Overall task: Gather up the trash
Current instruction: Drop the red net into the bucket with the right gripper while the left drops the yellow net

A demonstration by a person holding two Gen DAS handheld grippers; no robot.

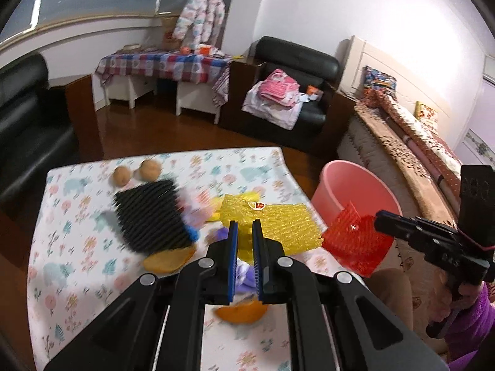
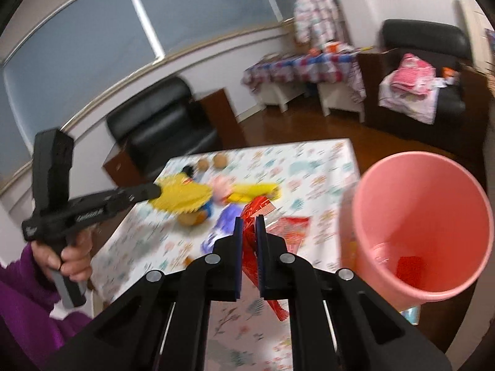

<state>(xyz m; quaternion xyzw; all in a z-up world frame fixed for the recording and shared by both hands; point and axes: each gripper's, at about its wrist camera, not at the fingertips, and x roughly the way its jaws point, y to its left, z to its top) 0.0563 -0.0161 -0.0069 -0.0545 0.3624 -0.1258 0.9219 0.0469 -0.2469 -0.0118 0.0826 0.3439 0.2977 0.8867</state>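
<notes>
Here, item by item.

Right gripper: fingers narrowed and clamped on a red foam net. The net is pinched between the blue pads, its top rising above the fingertips and its lower end hanging out below the jaws. In the left wrist view the same red foam net hangs from the nose of the right gripper, off the right edge of the table and in front of the pink bucket.

Pink bucket: stands just beside the table's right side, to the right of the right gripper; something red lies at its bottom, kind not clear.

Left gripper: fingers narrow, a slim gap between the pads. A yellow foam net lies beyond and right of the fingertips; yellow shows in the gap, but whether it is gripped cannot be told. In the right wrist view the yellow foam net sits at the left gripper's nose, blurred.

Table, floral cloth:
- black ribbed foam sheet, left of the left fingers
- two round brown nuts, at the far side
- orange peel, beside the sheet's near edge
- second orange peel, under the left gripper
- purple wrapper, left of the right fingers
</notes>
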